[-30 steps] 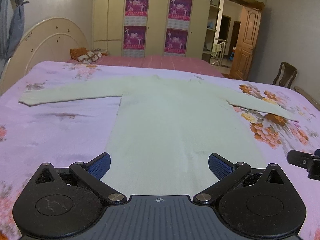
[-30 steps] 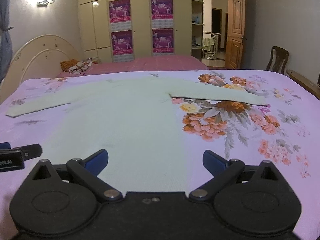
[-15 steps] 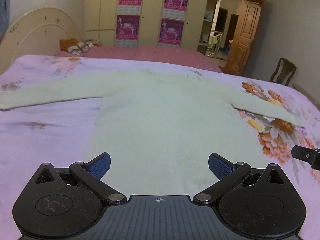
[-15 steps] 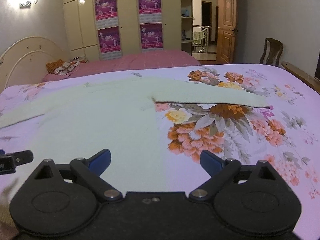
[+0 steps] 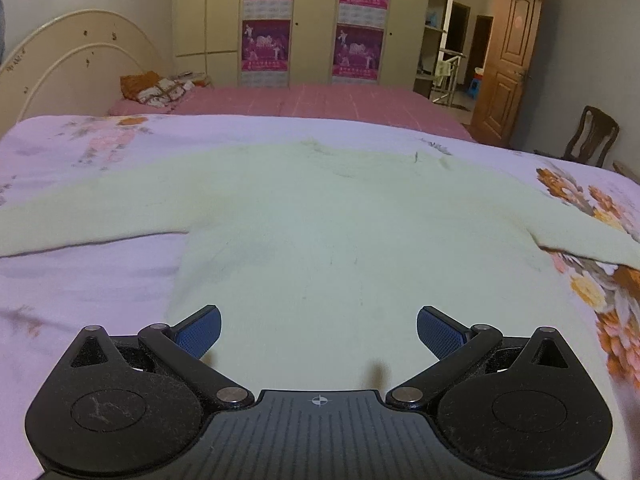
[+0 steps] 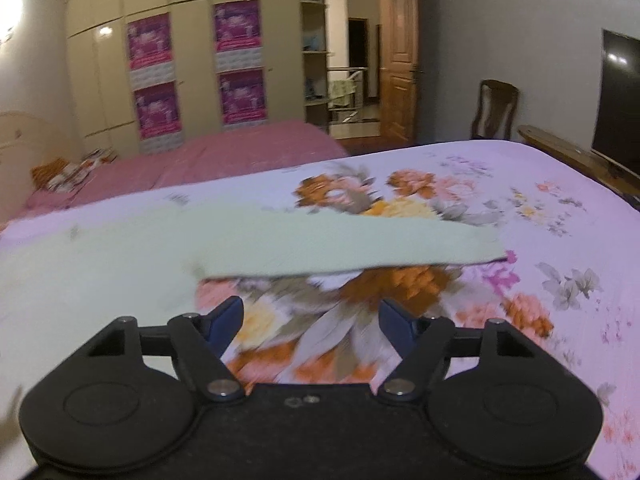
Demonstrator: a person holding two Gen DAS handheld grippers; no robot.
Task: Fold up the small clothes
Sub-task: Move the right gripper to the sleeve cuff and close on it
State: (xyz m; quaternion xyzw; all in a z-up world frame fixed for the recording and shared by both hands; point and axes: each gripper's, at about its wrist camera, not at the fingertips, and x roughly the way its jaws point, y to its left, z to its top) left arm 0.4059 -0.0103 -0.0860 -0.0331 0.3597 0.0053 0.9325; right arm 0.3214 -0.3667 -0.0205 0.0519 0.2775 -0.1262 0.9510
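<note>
Sweater point(image 5: 320, 240), pale mint green, long-sleeved, lies flat and face-up on the bed point(image 5: 80, 280), spread out full. Body is smooth with a few faint creases and a dim greyish smudge left of centre. Neckline sits at the far end, toward the headboard point(image 5: 60, 64). One sleeve point(image 5: 80, 228) runs straight out to the left edge of the left wrist view; the other sleeve point(image 6: 340, 244) runs out to the right over the orange flower print, its cuff end lying flat on the sheet. Knit looks thin and soft; edges are straight, nothing folded over yet.

Bed sheet is lilac-pink with orange and peach flowers, heaviest on the right side.

Left tongs point(image 5: 318, 330) spread wide, nothing between the blue pads, hanging over the lower part of the sweater body near its left side edge. Whether the pads touch the cloth cannot be told.

Right tongs point(image 6: 310, 320) open but closing, nothing between the pads; only flowered sheet shows in the gap. They sit just below the right sleeve, close to the armpit corner. This view is blurred.

Beyond: second bed with a pink cover point(image 5: 320, 100), wardrobe point(image 5: 312, 20) with purple posters, wooden door point(image 5: 508, 60), chair point(image 5: 592, 136).
</note>
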